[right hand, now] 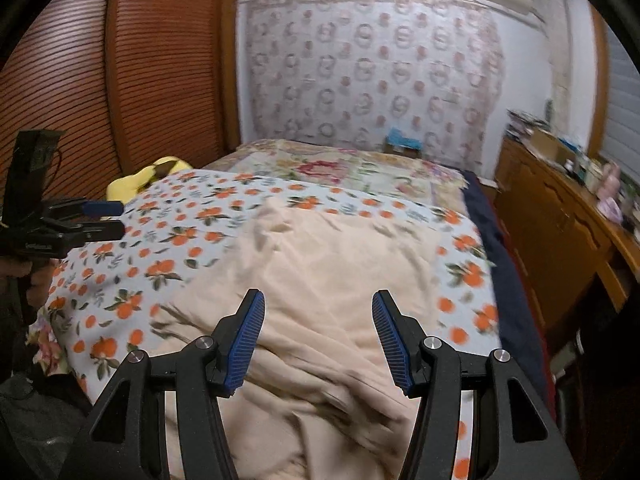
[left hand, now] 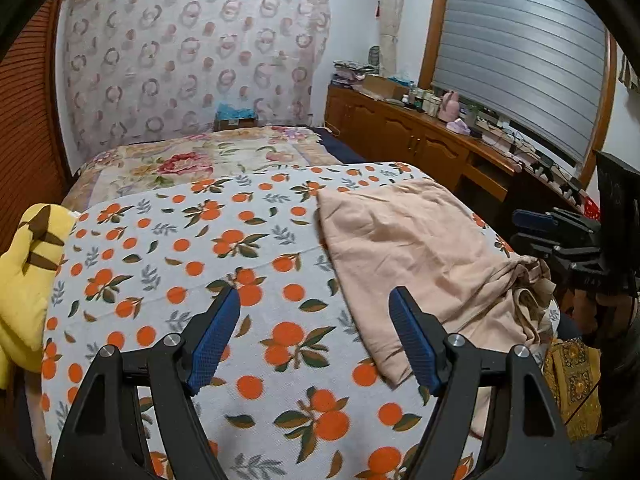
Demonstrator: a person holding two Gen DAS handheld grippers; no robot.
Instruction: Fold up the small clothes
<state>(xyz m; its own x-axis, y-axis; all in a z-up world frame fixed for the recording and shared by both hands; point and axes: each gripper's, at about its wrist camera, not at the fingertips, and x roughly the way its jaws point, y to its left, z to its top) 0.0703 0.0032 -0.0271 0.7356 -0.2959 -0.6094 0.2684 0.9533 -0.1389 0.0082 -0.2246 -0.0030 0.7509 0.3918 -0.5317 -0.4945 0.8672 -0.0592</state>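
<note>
A peach-pink garment [left hand: 416, 248] lies rumpled on the right part of the orange-print sheet [left hand: 192, 256]; its near end is bunched at the bed's edge. My left gripper [left hand: 316, 294] hangs open over bare sheet just left of the garment, with nothing between its blue pads. In the right wrist view the same garment [right hand: 332, 264] spreads wide under my right gripper [right hand: 318, 296], which stands open above the cloth without pinching it. Each gripper also shows in the other's view: the right gripper [left hand: 536, 224] at the garment's right edge, the left gripper [right hand: 100, 220] at the far left.
A yellow plush toy [left hand: 24, 272] lies at the sheet's left edge. A floral quilt [left hand: 192, 160] covers the far half of the bed. A wooden sideboard [left hand: 420, 136] loaded with small items runs along the right. A slatted wooden wardrobe [right hand: 120, 80] stands on the left.
</note>
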